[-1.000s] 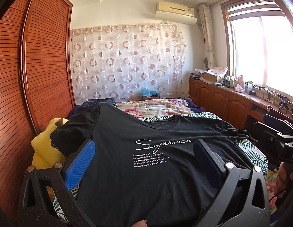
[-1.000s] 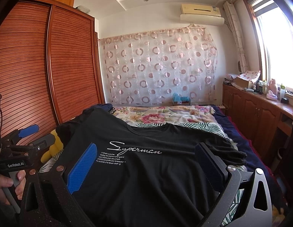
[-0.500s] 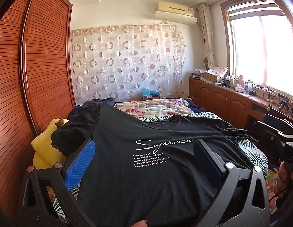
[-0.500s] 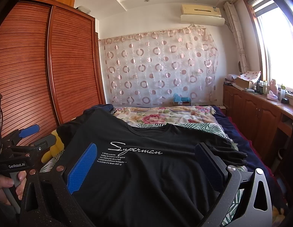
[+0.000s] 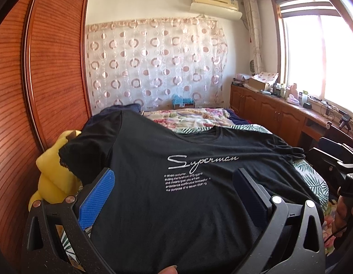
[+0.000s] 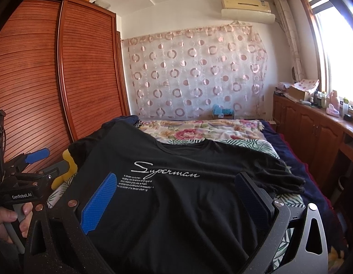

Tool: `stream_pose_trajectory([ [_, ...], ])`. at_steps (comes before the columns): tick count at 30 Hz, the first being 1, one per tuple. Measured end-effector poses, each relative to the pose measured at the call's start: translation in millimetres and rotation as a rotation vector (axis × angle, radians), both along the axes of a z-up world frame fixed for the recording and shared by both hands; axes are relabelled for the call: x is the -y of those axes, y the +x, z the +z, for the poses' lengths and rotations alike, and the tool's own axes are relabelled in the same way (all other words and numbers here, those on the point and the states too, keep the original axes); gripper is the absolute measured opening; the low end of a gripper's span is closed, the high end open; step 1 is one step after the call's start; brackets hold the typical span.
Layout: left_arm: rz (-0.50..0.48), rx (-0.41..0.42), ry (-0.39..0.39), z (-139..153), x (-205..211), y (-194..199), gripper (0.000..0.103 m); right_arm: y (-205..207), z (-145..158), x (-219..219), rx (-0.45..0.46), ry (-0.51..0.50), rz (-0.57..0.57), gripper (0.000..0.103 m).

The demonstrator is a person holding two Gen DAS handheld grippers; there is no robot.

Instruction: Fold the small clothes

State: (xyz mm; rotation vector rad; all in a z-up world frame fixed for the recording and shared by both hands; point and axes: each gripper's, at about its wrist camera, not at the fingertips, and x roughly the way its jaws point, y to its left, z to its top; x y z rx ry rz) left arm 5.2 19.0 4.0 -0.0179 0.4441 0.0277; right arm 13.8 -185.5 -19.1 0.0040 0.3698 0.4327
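The black T-shirt (image 5: pixel 187 182) lies face up and spread flat on the bed (image 6: pixel 210 132), collar toward the far curtain (image 5: pixel 158 64), printed lettering at the chest. Nothing is folded yet, so I judge this the very start: both tools hang above the hem end, picking a place to bite.

The left gripper (image 5: pixel 174 191) has its jaws spread wide and empty, with the shirt body showing between them. The right gripper (image 6: pixel 176 196) is the same, wide apart and holding nothing. Each is held in a hand; the person's left hand (image 6: pixel 9 219) shows in the right wrist view at 8 o'clock.

The next move, I reckon, calls for each claw to drop to a side of the shirt, perhaps hem corner or sleeve, pinch the cloth only, and carry it over toward the middle.

In the way: a yellow soft toy (image 5: pixel 53 178) touches the sleeve at 9 o'clock, so that sleeve is lumped up. The other sleeve, at 3 o'clock, is crumpled near the bed's edge and may need smoothing. The wardrobe (image 5: pixel 39 80) stands close at 10 o'clock, leaving little elbow room. The floral blanket (image 6: pixel 199 132) at 12 o'clock lies just beyond the collar
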Motion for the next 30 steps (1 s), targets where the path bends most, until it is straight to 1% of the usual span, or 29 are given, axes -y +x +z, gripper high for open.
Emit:
stream_pose_trajectory([
  [4,0.014,-0.035,-0.009,-12.4,-13.8,7.6,0.103,13.6,-2.8,-5.8,-0.026,-0.025,0.031,0.103],
  [10,0.046,-0.089,-0.016,-28.7,-50.0,27.5,0.103,35.6,-3.3,-20.2,-0.046,-0.065,0.098,0.102],
  [13,0.055,-0.093,-0.012,-30.2,-67.1,33.3,0.103,46.2,-2.4,-23.1,-0.048,-0.074,0.129,0.101],
  [19,0.082,-0.102,-0.015,-30.9,-113.2,51.1,0.103,80.7,-9.7,-21.8,-0.091,-0.072,0.188,0.1],
  [23,0.09,-0.116,-0.045,-30.7,-148.0,65.2,0.095,105.3,-11.9,-24.3,-0.112,-0.085,0.219,0.1],
  [25,0.088,-0.128,-0.072,-28.1,-163.6,74.1,0.085,113.9,-12.7,-25.9,-0.123,-0.084,0.231,0.1],
  [28,0.108,-0.14,-0.079,-23.2,-186.6,91.6,0.076,132.5,-11.1,-32.3,-0.137,-0.09,0.247,0.1],
  [29,0.12,-0.143,-0.086,-22.2,-194.8,98.4,0.075,138.4,-10.9,-35.7,-0.139,-0.091,0.253,0.1],
  [30,0.13,-0.152,-0.105,-22.6,-204.5,105.8,0.072,143.4,-10.8,-35.7,-0.145,-0.09,0.259,0.1],
])
